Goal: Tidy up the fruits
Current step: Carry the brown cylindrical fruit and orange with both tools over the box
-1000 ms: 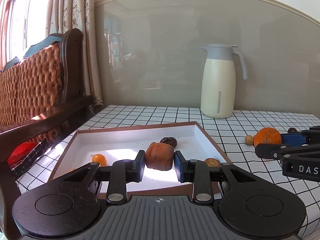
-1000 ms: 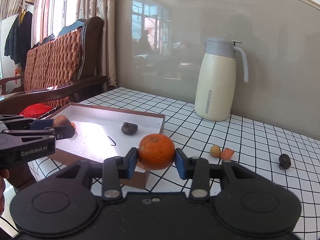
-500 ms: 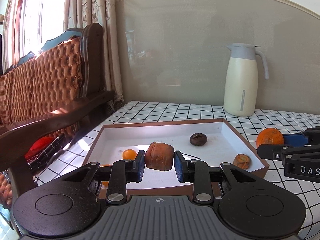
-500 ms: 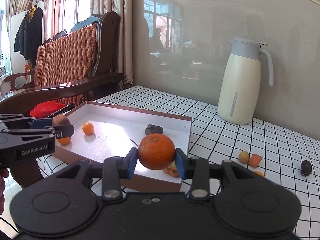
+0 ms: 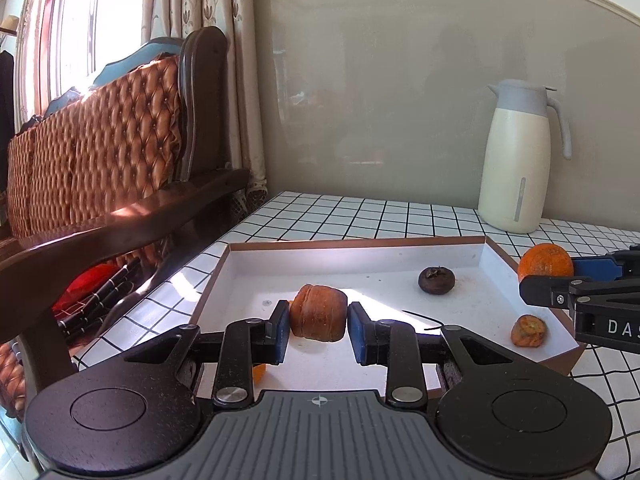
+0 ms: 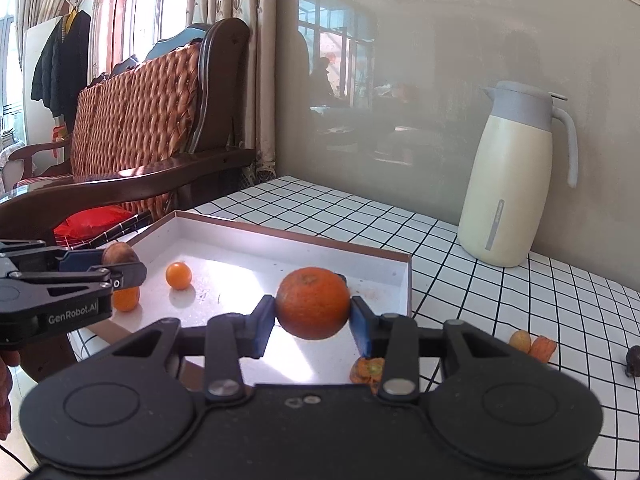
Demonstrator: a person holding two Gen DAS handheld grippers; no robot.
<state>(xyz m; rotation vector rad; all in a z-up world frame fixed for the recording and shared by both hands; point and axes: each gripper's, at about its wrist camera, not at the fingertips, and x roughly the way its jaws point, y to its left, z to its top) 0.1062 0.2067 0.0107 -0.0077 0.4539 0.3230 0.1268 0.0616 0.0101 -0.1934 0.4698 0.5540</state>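
— What is held by the left gripper point(image 5: 319, 330)?

— A wrinkled brown fruit point(image 5: 318, 313) is clamped between its blue pads point(image 5: 283, 332), above the near part of the white tray point(image 5: 492, 247).

— And the right gripper point(image 6: 313, 326)?

— An orange point(image 6: 313, 303) is gripped between its fingers and is held over the tray's near right corner.

— What is seen inside the tray?

— A dark round fruit point(image 5: 436, 280) is seen towards the back, and a shrivelled orange fruit point(image 5: 528, 331) near the right wall. Two small orange fruits point(image 6: 178, 275) are seen at the left side, one partly hidden behind the left gripper.

— What is left on the checked tablecloth point(image 6: 500, 292)?

— A small yellow fruit point(image 6: 521, 340) is seen touching an orange piece point(image 6: 543, 348), with a dark fruit point(image 6: 633, 360) near them at the frame's edge. A cream jug point(image 6: 516, 180) is stood at the wall.
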